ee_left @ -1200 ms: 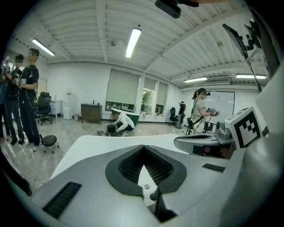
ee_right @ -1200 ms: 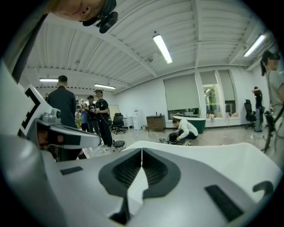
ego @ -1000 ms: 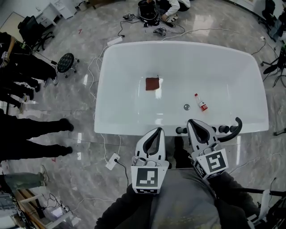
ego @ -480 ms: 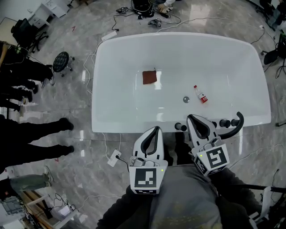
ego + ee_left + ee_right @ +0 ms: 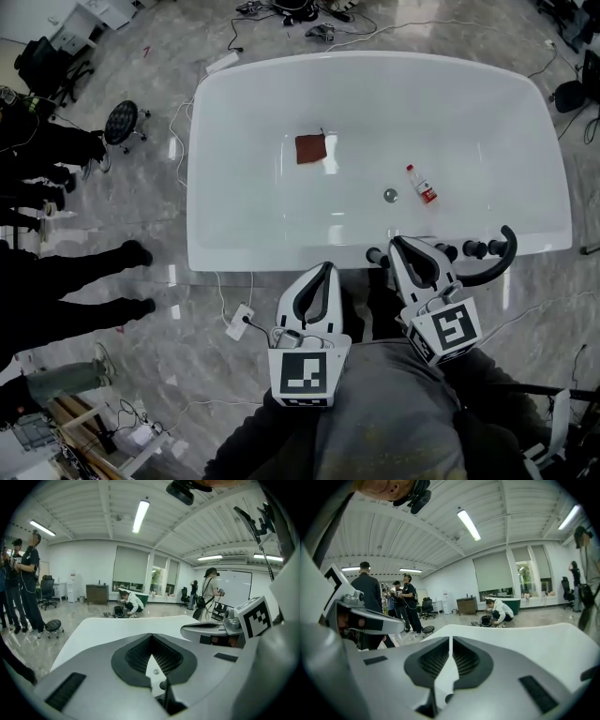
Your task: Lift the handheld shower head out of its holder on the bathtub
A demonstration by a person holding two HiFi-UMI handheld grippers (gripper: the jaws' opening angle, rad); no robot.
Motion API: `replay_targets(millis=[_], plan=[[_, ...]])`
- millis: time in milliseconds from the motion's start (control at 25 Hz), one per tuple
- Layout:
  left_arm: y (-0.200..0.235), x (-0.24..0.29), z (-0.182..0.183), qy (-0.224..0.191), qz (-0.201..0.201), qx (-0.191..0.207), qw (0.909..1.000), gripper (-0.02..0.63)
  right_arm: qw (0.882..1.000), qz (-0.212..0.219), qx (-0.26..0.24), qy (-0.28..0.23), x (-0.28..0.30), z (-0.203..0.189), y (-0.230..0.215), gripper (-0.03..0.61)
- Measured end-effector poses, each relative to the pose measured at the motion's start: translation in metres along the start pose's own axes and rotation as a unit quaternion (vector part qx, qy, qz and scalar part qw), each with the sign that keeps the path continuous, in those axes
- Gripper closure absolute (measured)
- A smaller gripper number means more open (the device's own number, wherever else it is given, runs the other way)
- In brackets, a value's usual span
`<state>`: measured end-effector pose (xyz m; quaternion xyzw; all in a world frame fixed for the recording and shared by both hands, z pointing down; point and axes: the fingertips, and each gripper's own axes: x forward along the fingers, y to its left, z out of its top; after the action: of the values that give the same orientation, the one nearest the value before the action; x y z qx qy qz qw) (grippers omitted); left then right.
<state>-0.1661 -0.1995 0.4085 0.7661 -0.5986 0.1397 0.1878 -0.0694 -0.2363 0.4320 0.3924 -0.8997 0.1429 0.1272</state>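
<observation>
A white bathtub (image 5: 234, 253) fills the middle of the head view. On its near rim, at the right, stands a row of black knobs (image 5: 472, 248) with a curved black shower head (image 5: 502, 260) beside them. My right gripper (image 5: 401, 244) is shut and empty, its tips over the near rim just left of the knobs and apart from the shower head. My left gripper (image 5: 326, 271) is also shut and empty, short of the rim. In the left gripper view the gripper (image 5: 151, 637) has its pads together; the right gripper (image 5: 450, 639) looks the same in its own view.
Inside the tub lie a red-brown cloth (image 5: 309, 148), a small bottle (image 5: 425, 193) and the drain (image 5: 391, 195). People stand at the left (image 5: 66, 272), near a black stool (image 5: 122, 125). A power strip (image 5: 238, 328) and cables lie on the marble floor.
The tub has slid up in the head view. Both grippers have sunk a little along the near rim. Their jaws stay shut.
</observation>
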Motion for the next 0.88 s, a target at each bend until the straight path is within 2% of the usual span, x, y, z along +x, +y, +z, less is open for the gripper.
replay_targets(millis=[520,880], plan=[[0.005,0.001,-0.013,0.027,0.000,-0.004,0.9996,0.611,1.000,0.010,-0.003,0.025,0.010,-0.024,0.007,0.478],[0.007,0.000,-0.022,0.032,-0.007,0.003,0.9995,0.611,1.000,0.002,0.004,0.026,0.012,-0.038,0.009,0.453]])
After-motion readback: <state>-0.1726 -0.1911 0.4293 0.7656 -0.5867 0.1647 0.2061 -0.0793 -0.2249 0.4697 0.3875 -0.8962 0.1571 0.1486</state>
